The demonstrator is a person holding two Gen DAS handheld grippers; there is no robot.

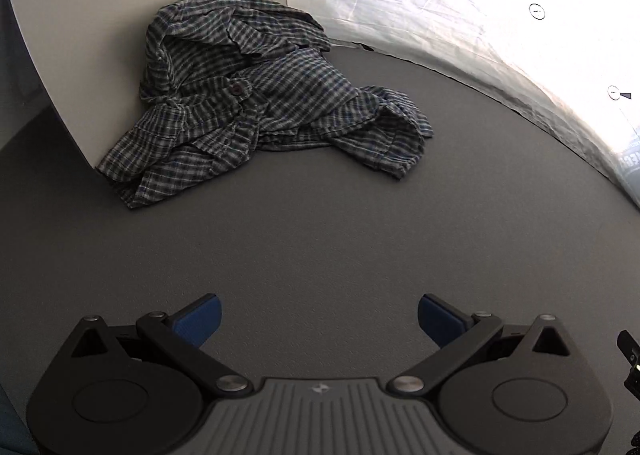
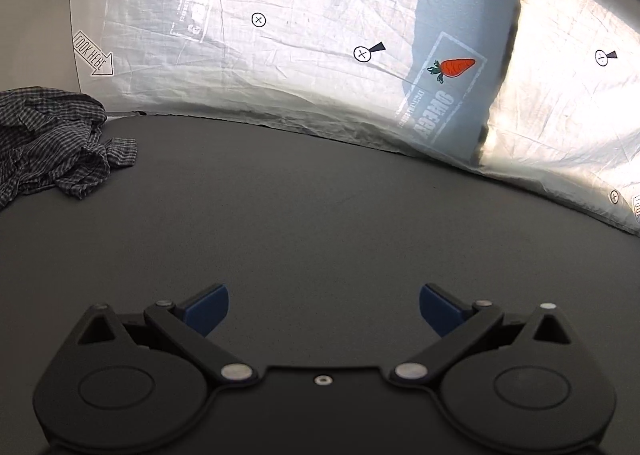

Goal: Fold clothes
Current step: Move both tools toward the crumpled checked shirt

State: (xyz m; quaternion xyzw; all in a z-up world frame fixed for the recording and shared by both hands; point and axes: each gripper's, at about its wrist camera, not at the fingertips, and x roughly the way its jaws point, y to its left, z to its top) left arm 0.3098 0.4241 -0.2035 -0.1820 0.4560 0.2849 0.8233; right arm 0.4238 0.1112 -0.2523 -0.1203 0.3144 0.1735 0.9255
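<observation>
Well back on the dark grey bench point(image 1: 320, 239), a checked shirt point(image 1: 256, 95) lies in a crumpled heap, unfolded. Its cloth is a fine plaid of dark blue, grey and white, and it is bunched into soft ridges with no flat panel showing. The upper part of the heap leans against a pale upright panel point(image 1: 120, 15) at the far left of the bench, rising in a hood-like hump. Near the middle a dark button point(image 1: 237, 89) shows on a buttoned strip, and one sleeve or hem point(image 1: 394, 135) trails out to the right, its edge curled open. From the right wrist view the same shirt point(image 2: 52, 135) sits at the far left edge, with a small flap lying flat on the bench beside the heap.

Behind the bench hangs a crinkled white sheet point(image 2: 320, 55), brightly lit, printed with arrows, small circled marks and orange carrots point(image 2: 454, 67).

The left gripper point(image 1: 320, 315) hovers over bare bench with its blue-padded fingers point(image 1: 200, 319) spread wide, holding nothing, well apart from the shirt. The right gripper point(image 2: 324, 309) is likewise spread wide and empty over bare bench
</observation>
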